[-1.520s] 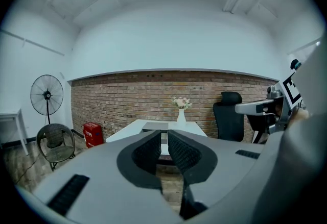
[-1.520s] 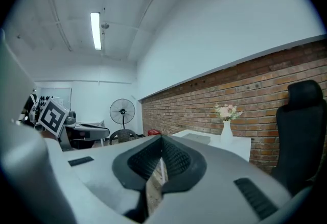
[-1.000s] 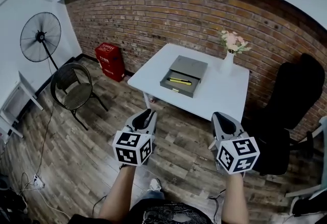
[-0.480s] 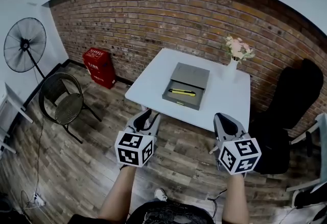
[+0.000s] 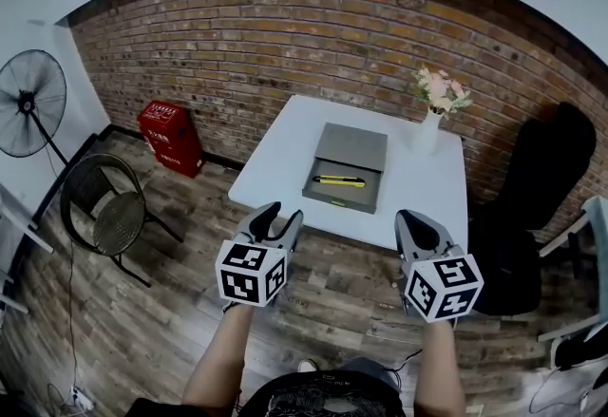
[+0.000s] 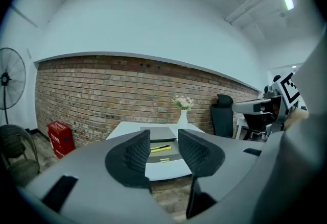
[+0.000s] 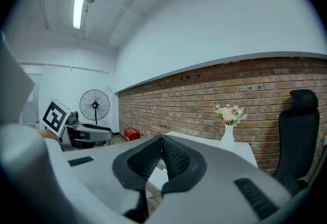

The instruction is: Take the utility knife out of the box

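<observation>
Yellow knife (image 5: pixel 339 181) lies in the box (image 5: pixel 338 202) — I'd square my left gripper (image 5: pixel 277 214), jaws just opened and empty, across its handle; right gripper (image 5: pixel 410 218) closed on nothing.

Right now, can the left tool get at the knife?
Probably, once closer: the left tool, jaws just opened and empty, is short of the table; the knife lies uncovered in the box.

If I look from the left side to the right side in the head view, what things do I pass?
Fan → red crate → grey box → flower vase → black chair.
</observation>
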`<action>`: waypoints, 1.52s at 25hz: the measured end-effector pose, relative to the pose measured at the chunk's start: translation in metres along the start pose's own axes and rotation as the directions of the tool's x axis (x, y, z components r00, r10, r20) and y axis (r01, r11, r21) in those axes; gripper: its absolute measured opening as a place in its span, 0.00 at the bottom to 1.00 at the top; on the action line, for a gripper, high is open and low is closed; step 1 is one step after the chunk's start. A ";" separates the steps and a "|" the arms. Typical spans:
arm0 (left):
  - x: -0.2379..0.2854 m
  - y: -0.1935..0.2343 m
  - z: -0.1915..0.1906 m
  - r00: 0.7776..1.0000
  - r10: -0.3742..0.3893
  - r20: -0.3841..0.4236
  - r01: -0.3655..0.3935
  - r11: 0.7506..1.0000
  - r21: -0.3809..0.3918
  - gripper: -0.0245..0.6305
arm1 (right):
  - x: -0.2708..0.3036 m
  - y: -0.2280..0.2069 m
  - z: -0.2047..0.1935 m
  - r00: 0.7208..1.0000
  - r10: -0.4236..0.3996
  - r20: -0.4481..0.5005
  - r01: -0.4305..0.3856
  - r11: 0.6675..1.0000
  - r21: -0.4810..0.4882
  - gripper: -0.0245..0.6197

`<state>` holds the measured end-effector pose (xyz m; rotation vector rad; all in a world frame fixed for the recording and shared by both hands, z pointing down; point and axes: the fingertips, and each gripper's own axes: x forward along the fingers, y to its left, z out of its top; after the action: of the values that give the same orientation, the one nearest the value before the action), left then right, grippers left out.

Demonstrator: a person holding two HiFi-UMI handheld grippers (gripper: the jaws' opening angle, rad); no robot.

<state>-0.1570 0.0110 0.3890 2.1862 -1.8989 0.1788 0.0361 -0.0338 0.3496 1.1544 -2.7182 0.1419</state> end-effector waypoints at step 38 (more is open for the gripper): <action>0.263 0.019 0.025 0.987 -0.066 -0.148 0.083 0.990 0.111 0.30 | 0.212 -0.177 0.011 0.996 0.077 -0.034 -0.075 0.996 0.056 0.07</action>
<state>-0.1385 -0.2502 0.4321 2.2474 -1.7674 0.4322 0.0179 -0.3070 0.3857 1.0513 -2.7435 0.2476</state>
